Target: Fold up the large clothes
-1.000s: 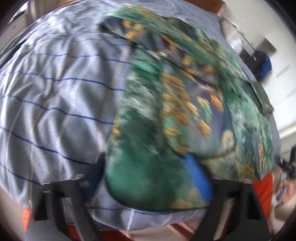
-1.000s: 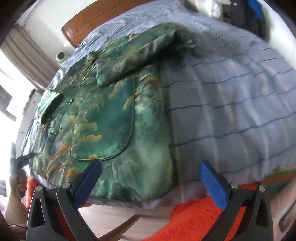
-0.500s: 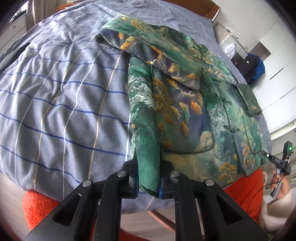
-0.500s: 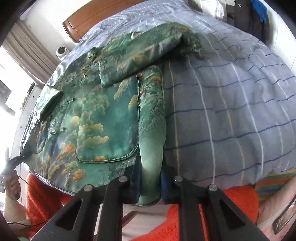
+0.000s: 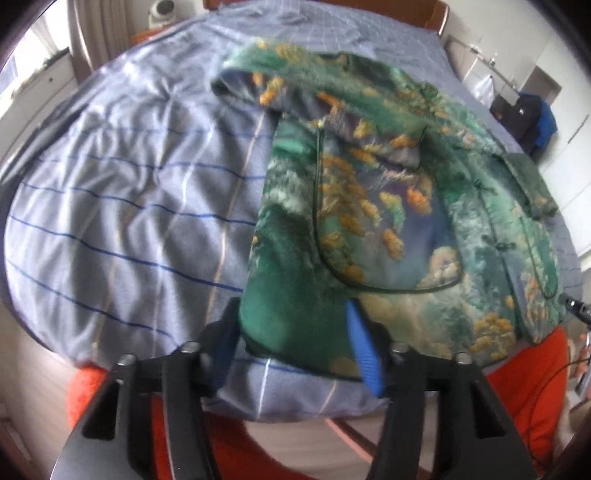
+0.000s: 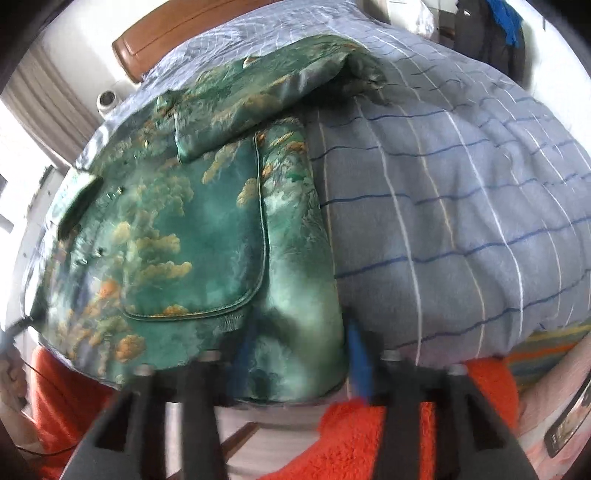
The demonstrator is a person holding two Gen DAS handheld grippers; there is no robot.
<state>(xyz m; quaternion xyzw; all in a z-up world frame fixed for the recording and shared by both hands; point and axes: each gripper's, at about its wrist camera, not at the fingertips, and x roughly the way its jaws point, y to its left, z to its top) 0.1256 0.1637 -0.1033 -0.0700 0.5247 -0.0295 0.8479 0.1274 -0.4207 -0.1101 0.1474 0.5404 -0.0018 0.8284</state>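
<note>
Both grippers' fingers are opening: the left gripper and right gripper each straddle, unpinched, a bottom corner of the green brocade jacket at the near edge of the bed. Its long axis runs toward the headboard, collar farthest. Freed satin could slide off, I judge.

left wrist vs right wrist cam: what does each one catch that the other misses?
Left wrist only: the left hand-held gripper, jaws opening around the jacket's hem corner, and the bedding to that side.

Right wrist only: the right hand-held gripper, jaws opening at the opposite hem corner, and a phone at the frame's lower right.

Both: the green patterned jacket on the striped blue-grey bedding, wooden headboard, orange rug.
</note>
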